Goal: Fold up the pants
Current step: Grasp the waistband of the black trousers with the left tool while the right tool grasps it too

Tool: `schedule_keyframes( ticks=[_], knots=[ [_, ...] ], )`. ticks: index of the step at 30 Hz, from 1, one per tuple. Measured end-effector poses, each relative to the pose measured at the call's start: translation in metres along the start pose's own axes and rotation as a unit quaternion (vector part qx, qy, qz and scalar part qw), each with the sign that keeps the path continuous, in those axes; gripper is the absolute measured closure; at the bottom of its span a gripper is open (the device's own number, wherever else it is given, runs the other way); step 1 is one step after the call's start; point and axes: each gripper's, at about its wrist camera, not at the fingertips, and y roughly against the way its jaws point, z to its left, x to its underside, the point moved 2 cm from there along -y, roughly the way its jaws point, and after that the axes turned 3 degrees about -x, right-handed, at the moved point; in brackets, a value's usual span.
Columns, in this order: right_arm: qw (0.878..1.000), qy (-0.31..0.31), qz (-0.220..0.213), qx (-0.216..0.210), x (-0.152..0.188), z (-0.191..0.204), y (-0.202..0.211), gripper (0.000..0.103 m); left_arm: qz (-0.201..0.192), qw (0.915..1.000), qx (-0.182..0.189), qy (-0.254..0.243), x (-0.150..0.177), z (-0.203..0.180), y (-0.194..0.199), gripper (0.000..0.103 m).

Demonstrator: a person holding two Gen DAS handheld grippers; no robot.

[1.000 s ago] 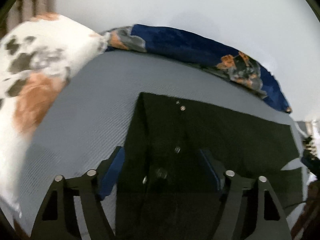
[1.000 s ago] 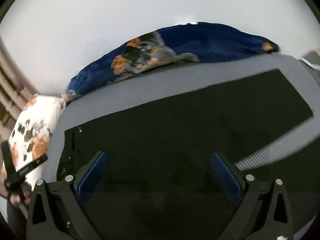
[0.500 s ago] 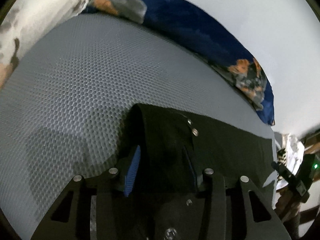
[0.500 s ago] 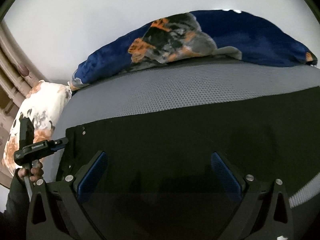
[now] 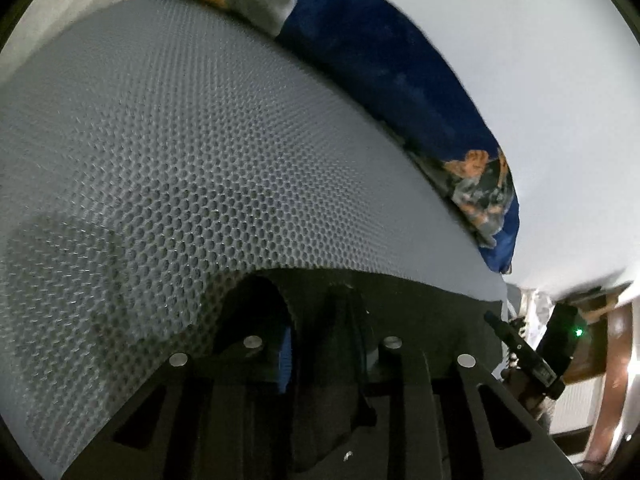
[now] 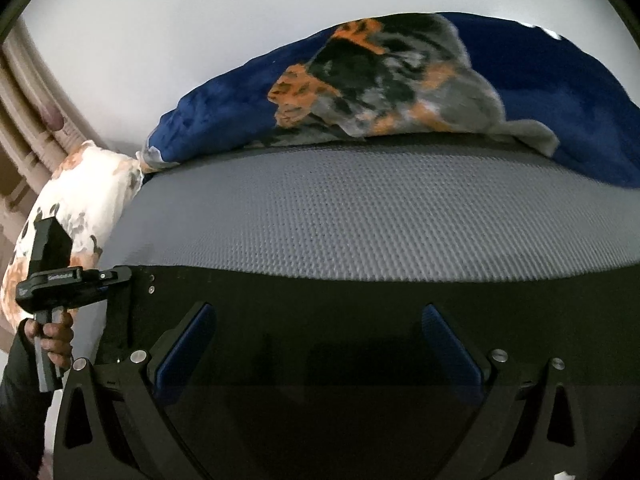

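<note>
Since a second ago the left gripper [image 5: 320, 360] has dropped down and forward onto the waistband corner of the black pants [image 6: 360, 300], and its jaws, which then stood wide apart over the cloth, are now closing with a raised ridge of black fabric between them; whether the pads already press on it cannot be told, though the blue pad [image 5: 285, 360] sits right against the fold. That suggests the grasp on this corner is nearly made, the first hold needed before the garment can be lifted and folded over. The pants lie spread flat on the grey honeycomb-textured mattress of the bed [image 5: 180, 152], their buttoned edge at the left of the right wrist view, where the left gripper [image 6: 76, 284] reaches in from the side, held by a hand [image 6: 56, 336] in a dark sleeve. The right gripper [image 6: 316, 344] hangs low over the middle of the black cloth, its jaws wide apart and holding nothing, blue pads clear on both sides. Compared with the earlier view, it has come closer to the fabric, so the far pant leg and the strip of mattress between the legs have left the picture. Beyond the pants, a navy blue plush blanket with orange and grey patches [image 6: 400, 80] lies bunched along the white wall, and a white pillow with orange and grey blotches [image 6: 84, 200] sits at the bed's left end.
</note>
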Motion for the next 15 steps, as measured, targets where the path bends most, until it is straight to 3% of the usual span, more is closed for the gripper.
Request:
schedule_keyframes(
  ticks=[7, 8, 15],
  knots=[
    [0.996, 0.078, 0.032, -0.034, -0.026, -0.003, -0.027, 0.0, -0.015, 0.9995, 0.015, 0.026, 0.0, 0.0, -0.008, 0.082],
    [0.994, 0.092, 0.042, -0.044, -0.029, -0.002, -0.031, 0.0, -0.023, 0.9995, 0.012, 0.021, 0.002, -0.001, -0.004, 0.09],
    [0.968, 0.184, 0.126, -0.113, -0.038, 0.007, -0.053, 0.003, -0.083, 0.9945, 0.045, -0.045, 0.025, -0.041, 0.038, 0.094]
  ],
)
